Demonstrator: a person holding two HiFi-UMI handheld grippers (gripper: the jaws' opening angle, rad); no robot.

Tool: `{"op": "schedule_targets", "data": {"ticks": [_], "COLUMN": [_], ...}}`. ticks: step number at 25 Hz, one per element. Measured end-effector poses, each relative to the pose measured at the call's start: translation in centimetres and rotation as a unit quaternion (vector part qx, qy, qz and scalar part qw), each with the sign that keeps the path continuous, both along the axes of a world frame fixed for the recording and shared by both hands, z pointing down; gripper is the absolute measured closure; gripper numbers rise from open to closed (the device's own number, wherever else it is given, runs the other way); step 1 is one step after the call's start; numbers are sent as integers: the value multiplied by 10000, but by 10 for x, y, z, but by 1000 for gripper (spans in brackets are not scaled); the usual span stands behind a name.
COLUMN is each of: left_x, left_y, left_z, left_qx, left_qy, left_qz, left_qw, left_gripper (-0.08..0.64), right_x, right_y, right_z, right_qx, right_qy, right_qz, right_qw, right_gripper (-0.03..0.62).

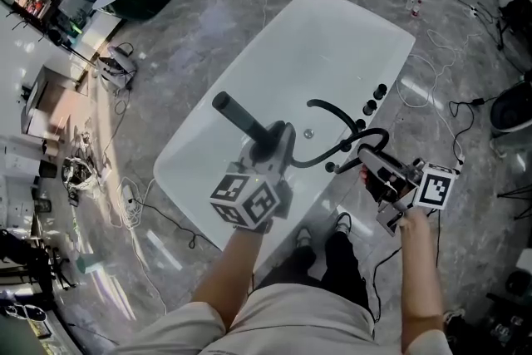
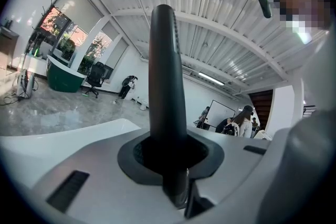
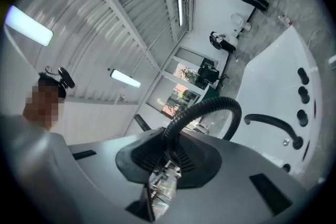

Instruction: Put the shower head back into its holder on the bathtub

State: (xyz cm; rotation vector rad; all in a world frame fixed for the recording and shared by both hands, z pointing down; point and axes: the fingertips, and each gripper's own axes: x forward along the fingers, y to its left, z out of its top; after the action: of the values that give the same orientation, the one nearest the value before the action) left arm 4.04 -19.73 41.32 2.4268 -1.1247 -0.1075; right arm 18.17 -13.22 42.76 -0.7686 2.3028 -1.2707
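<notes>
bathtub (image 1: 332,37) white, oval; shower head (image 1: 241,116) held over its near half, not docked | hose (image 1: 332,152) black, ribbed, looped, pinched by right tool (image 1: 366,168); risk: loop snags spout (image 1: 326,107), tugs head off line | shower head slim black stick, clamped in left tool (image 1: 274,147); may slip if twisted

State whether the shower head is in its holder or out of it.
Out: the left tongs grip the shower head above the bathtub; the right tongs grip its hose.
</notes>
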Motion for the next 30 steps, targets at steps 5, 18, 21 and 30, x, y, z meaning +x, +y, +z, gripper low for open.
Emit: {"op": "schedule_targets", "data": {"ticks": [5, 18, 21, 30], "left_x": [-6, -17, -15, -12], "left_y": [-6, -20, -21, -26], "left_z": [0, -37, -33, -19], "left_qx": [84, 366, 336, 232], "left_qy": [2, 285, 280, 174], "left_qz": [-94, -18, -9, -19], "left_qw": [9999, 9989, 9990, 9996], "left_gripper": [489, 489, 489, 489], "right_x": [6, 16, 19, 2], "right_y": [-3, 20, 14, -4], "right_z": [46, 56, 78, 122], "right_qx": [-264, -625, -827, -960], "right_qy": [684, 1800, 2843, 4236], "right_qz": [4, -540, -471, -740], "right_qw": [9973, 9802, 9540, 8977], "right_gripper": [523, 523, 523, 523]}}
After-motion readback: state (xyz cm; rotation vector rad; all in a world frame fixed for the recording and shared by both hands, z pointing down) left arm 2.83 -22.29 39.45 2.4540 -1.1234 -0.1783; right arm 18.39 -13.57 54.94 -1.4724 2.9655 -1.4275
